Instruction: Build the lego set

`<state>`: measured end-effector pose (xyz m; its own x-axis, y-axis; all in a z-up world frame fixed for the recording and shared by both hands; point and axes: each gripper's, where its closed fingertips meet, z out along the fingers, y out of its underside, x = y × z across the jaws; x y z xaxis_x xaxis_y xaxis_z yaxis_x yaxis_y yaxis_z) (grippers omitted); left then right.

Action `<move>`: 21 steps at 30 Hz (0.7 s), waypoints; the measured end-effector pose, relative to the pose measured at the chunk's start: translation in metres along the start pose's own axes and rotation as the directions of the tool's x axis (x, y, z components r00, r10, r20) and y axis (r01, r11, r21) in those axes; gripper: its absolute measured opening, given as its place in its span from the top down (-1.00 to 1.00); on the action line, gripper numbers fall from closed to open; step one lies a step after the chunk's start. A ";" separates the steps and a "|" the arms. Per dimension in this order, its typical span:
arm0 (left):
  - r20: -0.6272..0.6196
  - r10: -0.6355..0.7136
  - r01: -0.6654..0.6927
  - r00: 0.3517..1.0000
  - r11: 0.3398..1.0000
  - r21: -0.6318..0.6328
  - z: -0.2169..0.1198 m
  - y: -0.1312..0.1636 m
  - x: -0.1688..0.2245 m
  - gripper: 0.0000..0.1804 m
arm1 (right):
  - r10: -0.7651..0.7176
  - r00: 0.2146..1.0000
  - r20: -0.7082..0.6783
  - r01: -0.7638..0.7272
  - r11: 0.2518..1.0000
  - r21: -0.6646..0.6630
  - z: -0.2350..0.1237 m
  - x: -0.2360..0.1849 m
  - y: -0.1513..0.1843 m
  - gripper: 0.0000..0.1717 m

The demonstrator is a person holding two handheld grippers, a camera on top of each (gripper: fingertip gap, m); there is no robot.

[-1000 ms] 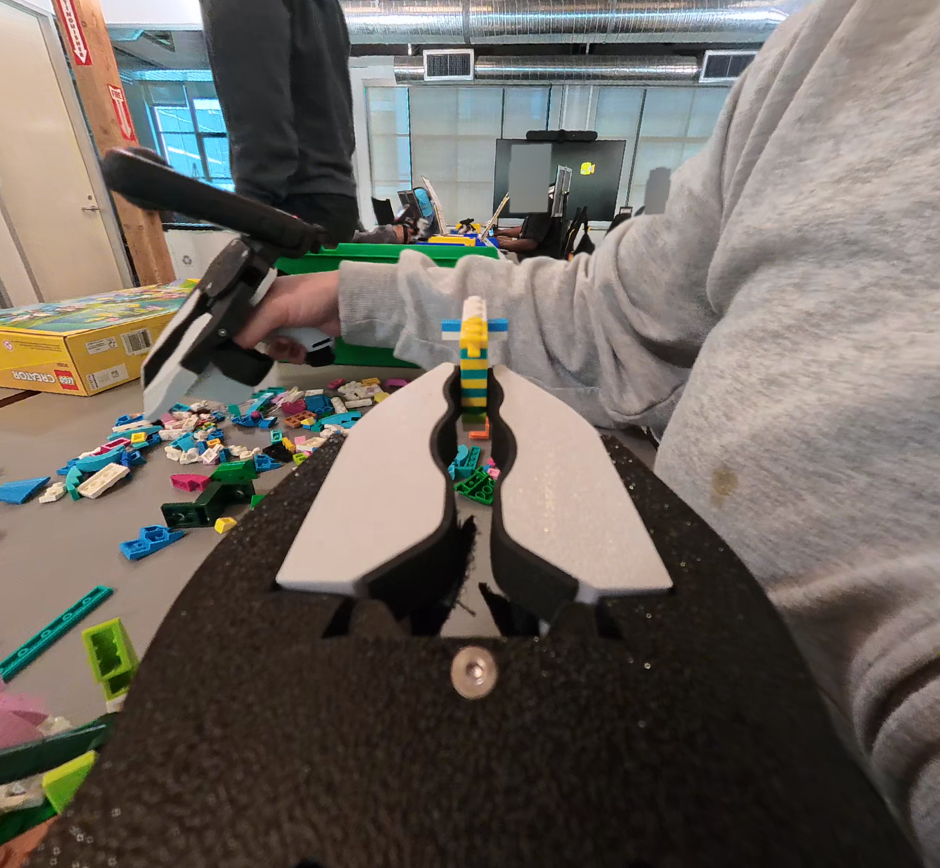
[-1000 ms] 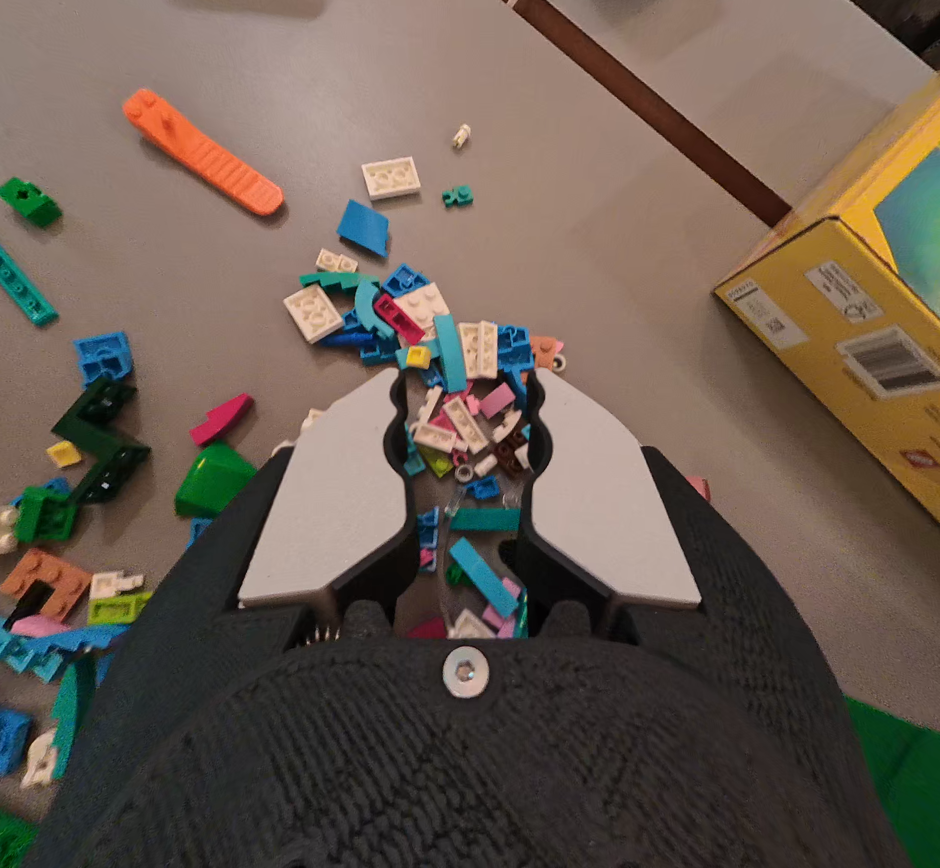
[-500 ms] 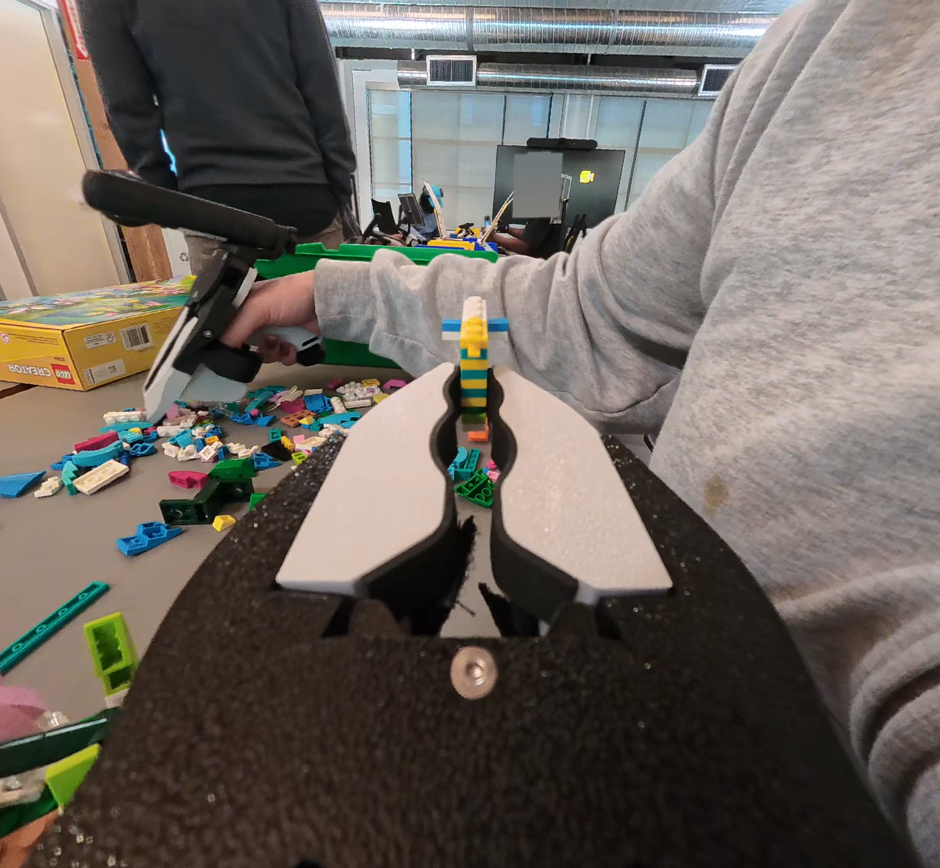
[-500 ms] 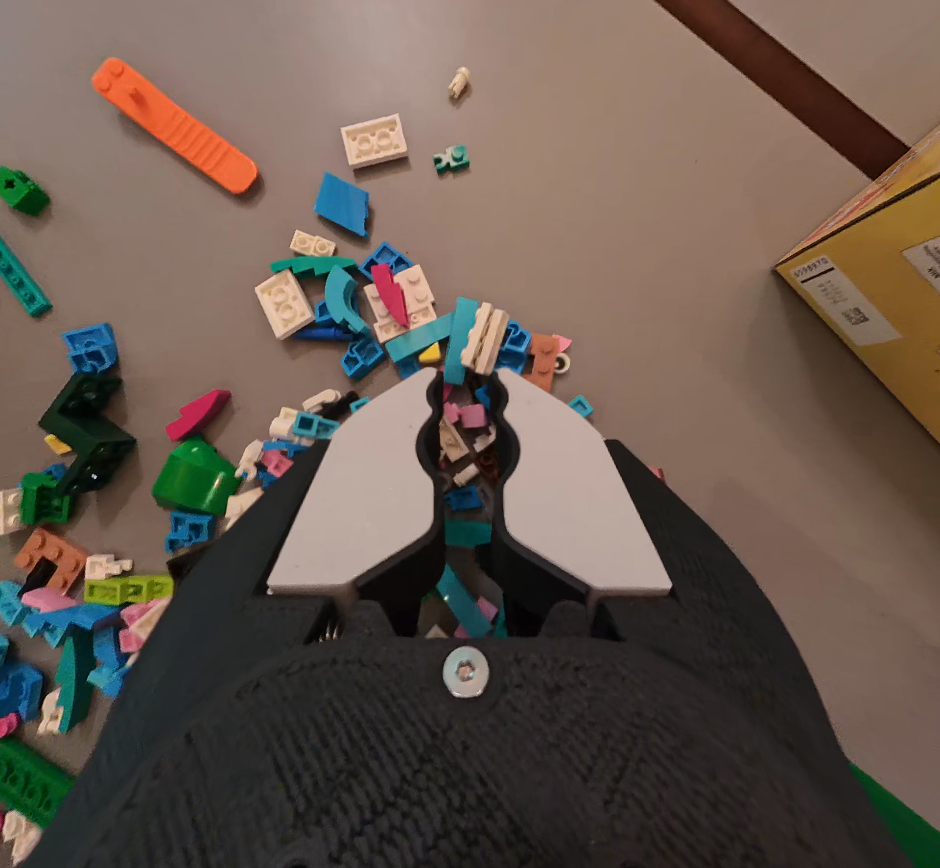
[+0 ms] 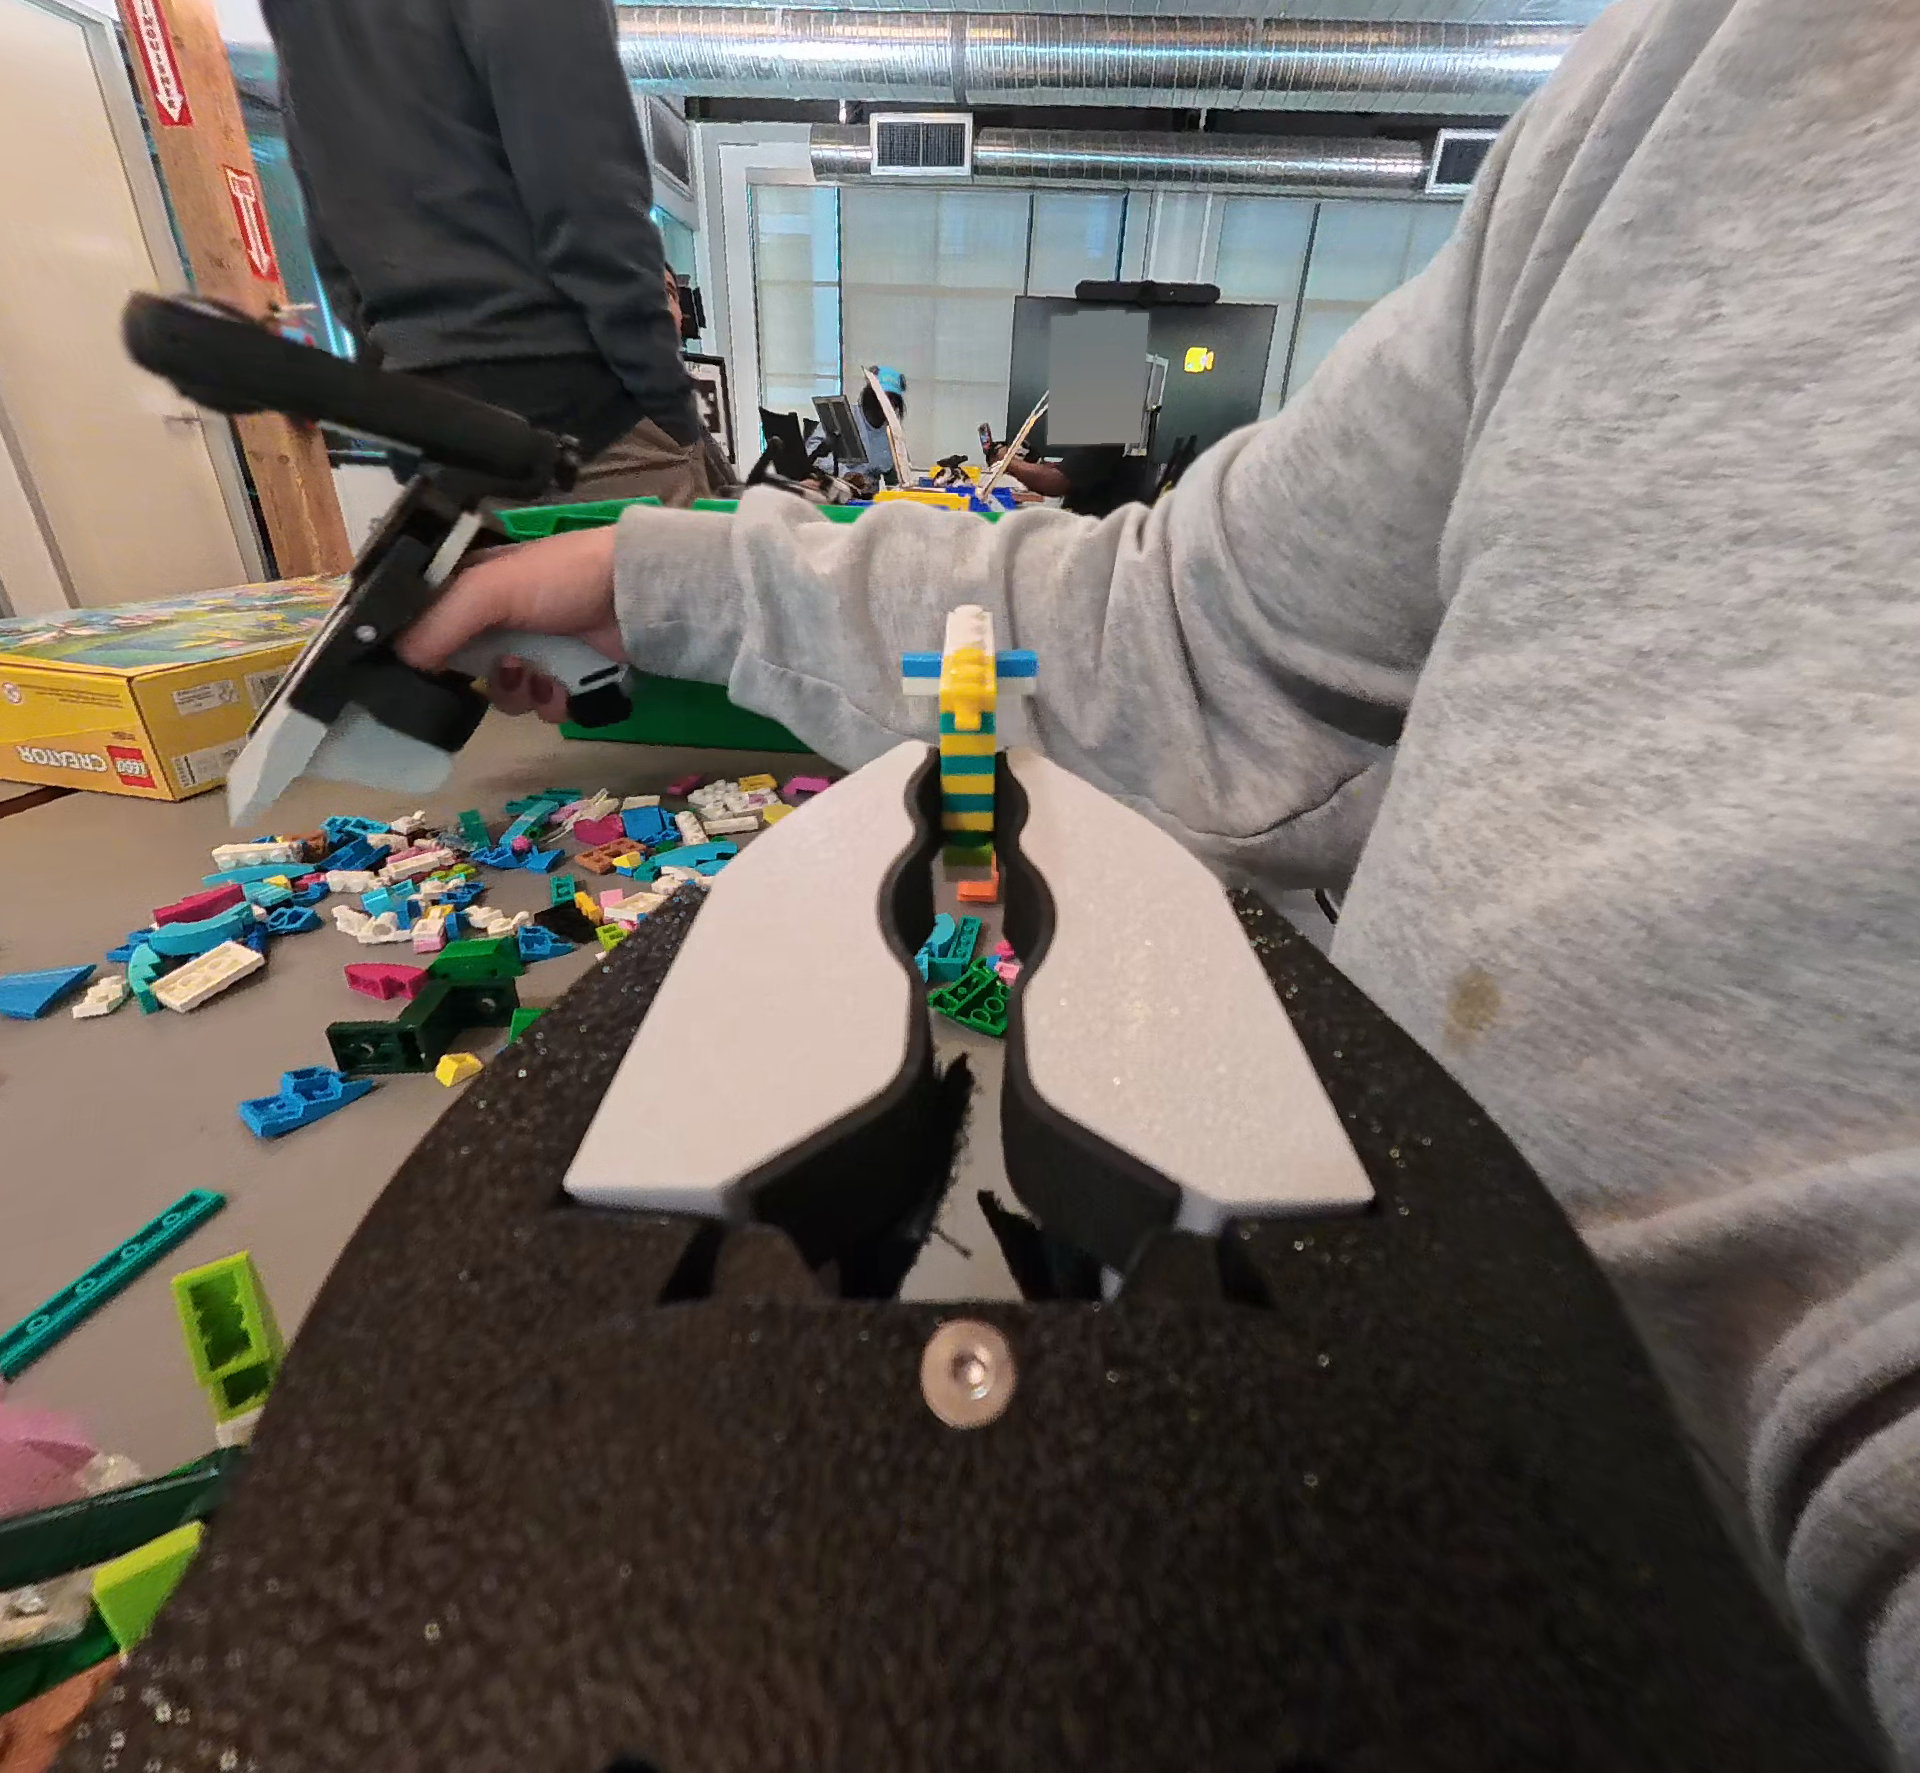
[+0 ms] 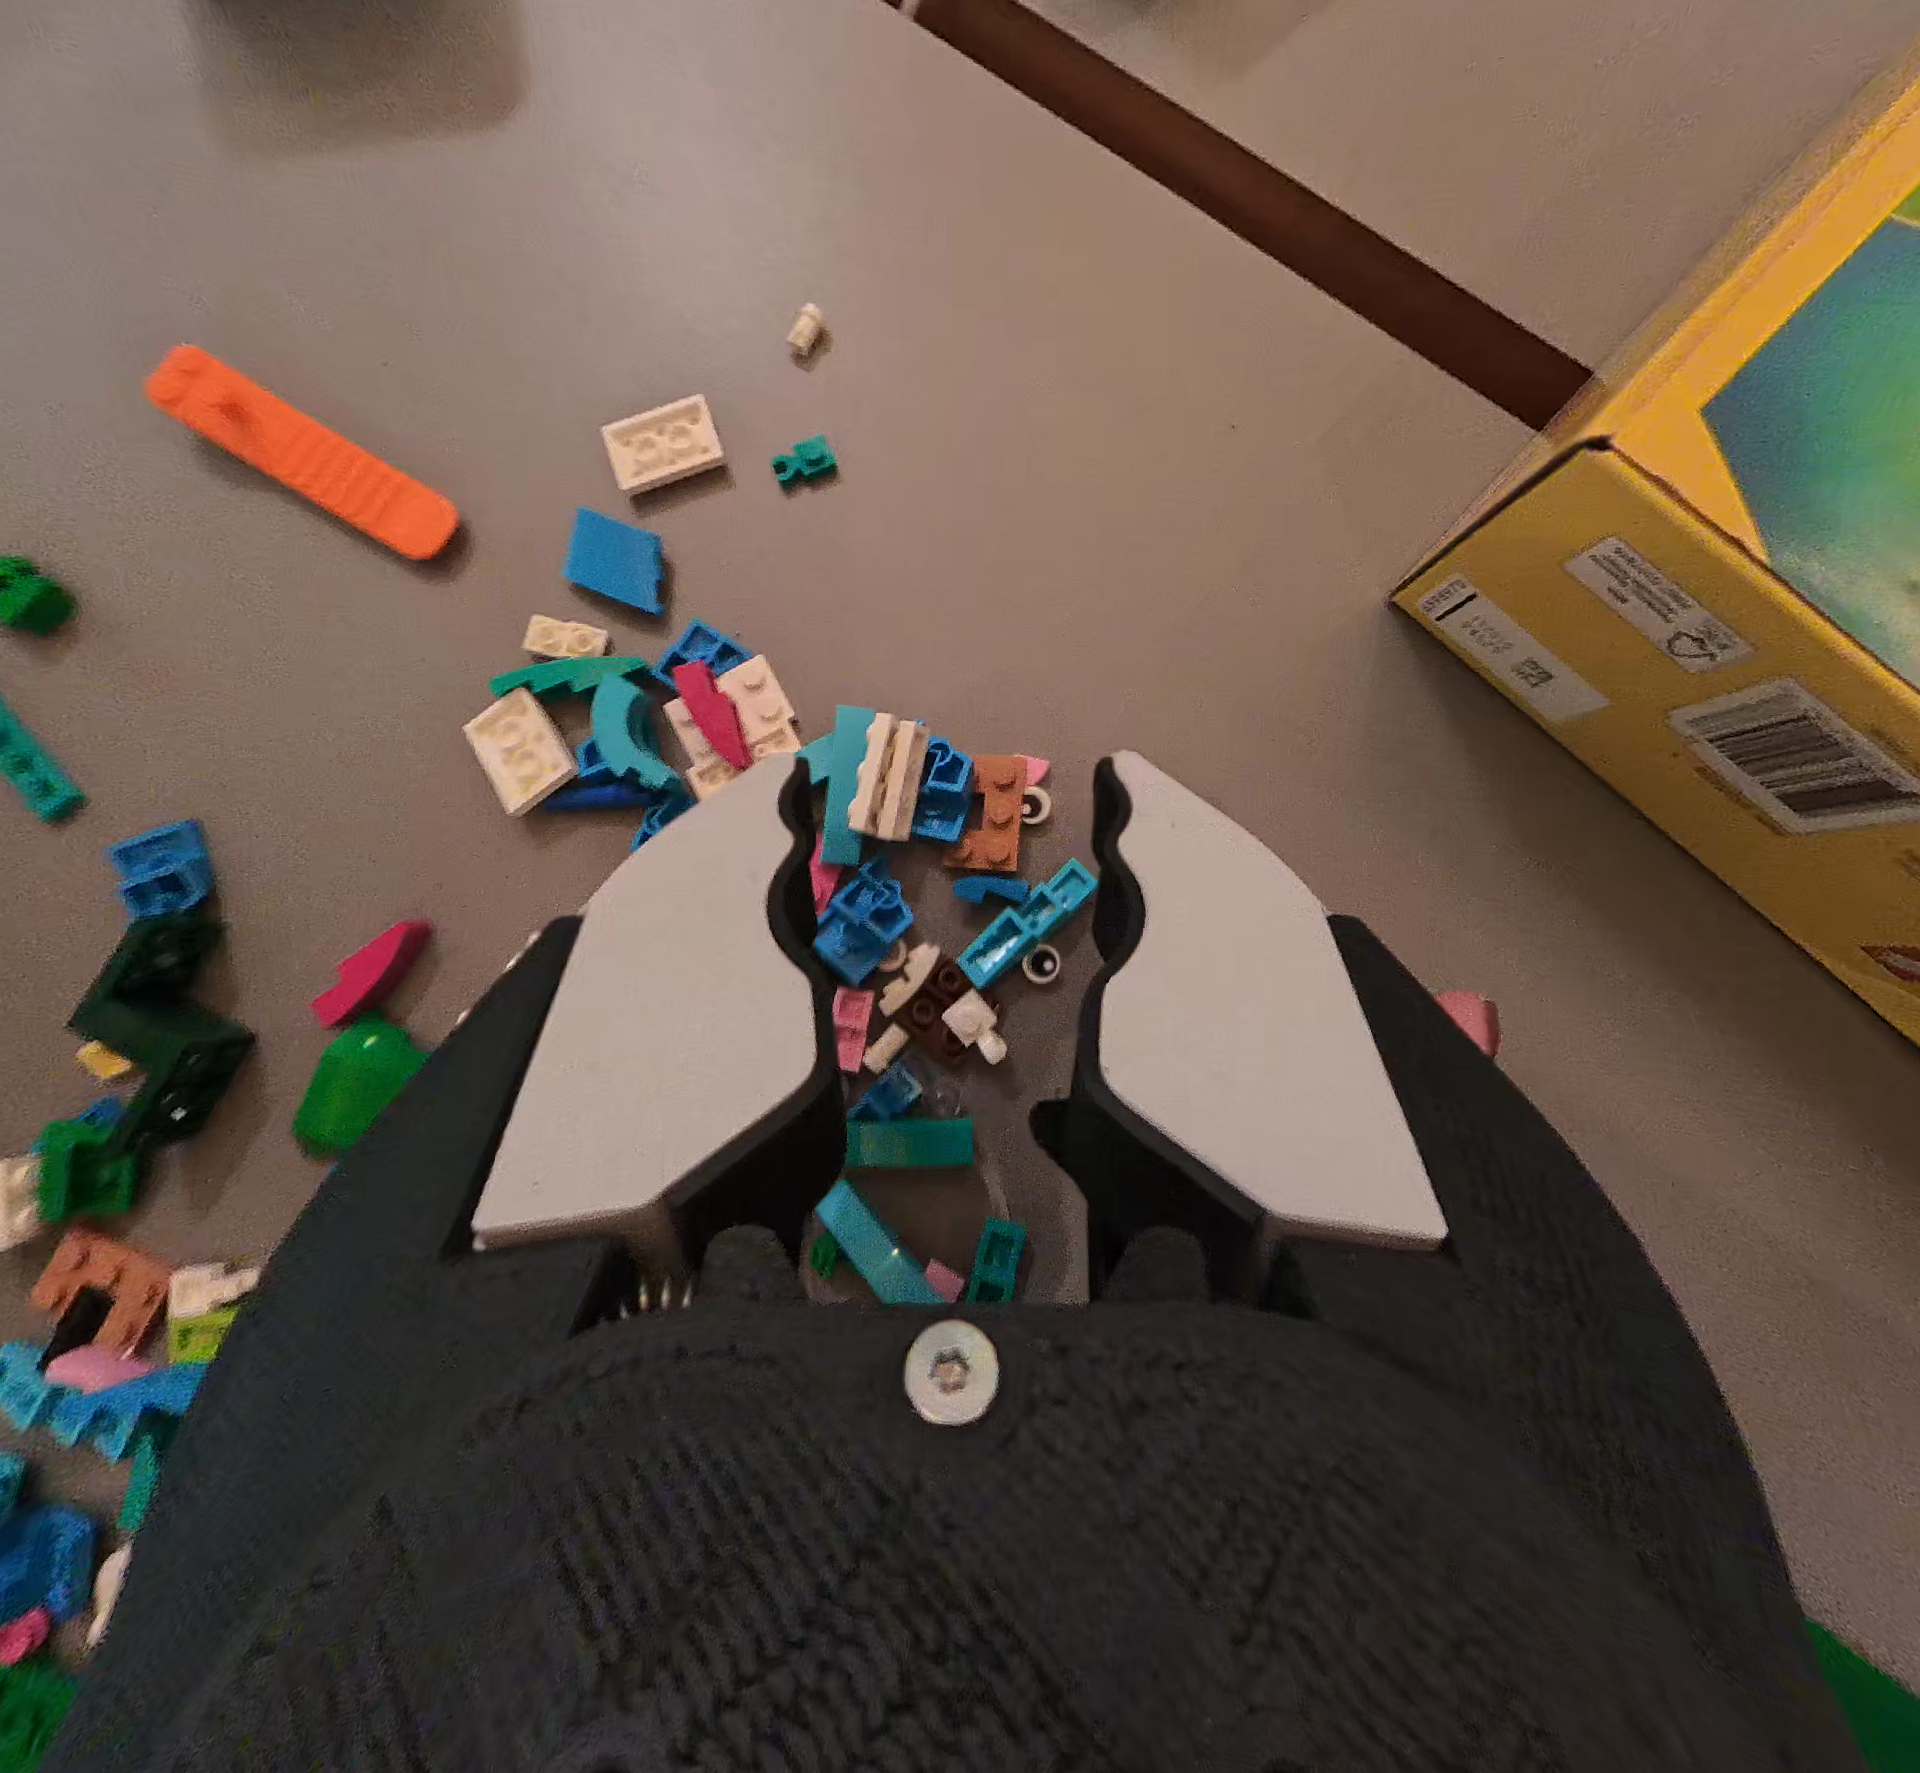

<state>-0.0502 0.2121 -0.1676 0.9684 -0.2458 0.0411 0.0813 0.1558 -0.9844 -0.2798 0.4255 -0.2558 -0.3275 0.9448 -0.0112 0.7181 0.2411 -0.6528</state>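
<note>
Right claw has spread wide above loose bricks; left claw stays clamped on a striped brick tower, which a knock from the worktop could snap

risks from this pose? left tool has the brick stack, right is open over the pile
1. The striped brick stack is pinched low by the left tool; its cross-piece top is unsupported and may lever out.
2. The right tool straddles several loose bricks; closing may grab more than one.
</note>
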 end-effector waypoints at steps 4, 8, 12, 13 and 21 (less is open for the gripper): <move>0.000 0.002 -0.002 1.000 1.000 0.000 0.000 0.000 0.000 0.91 | 0.005 1.000 0.018 -0.003 0.996 -0.090 0.019 -0.003 0.008 0.42; 0.000 -0.001 0.001 1.000 1.000 0.001 0.000 0.000 0.000 0.91 | 0.005 0.999 0.037 -0.001 0.993 -0.115 0.023 -0.006 0.009 0.64; 0.000 -0.003 0.003 1.000 1.000 0.002 0.000 0.000 0.000 0.91 | -0.031 0.999 0.032 0.035 0.992 -0.124 0.018 -0.007 0.015 0.84; 0.000 -0.004 0.004 1.000 1.000 0.002 0.000 0.000 0.000 0.91 | -0.033 0.999 0.033 0.037 0.992 -0.120 0.015 -0.008 0.016 0.87; 0.000 -0.004 0.004 1.000 1.000 0.001 0.001 0.000 -0.001 0.91 | -0.019 0.994 0.103 0.033 0.991 -0.130 -0.012 -0.019 0.040 0.95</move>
<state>-0.0510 0.2129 -0.1675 0.9681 -0.2464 0.0453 0.0856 0.1555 -0.9841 -0.2369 0.4195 -0.2724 -0.4030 0.9120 -0.0768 0.7809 0.2989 -0.5486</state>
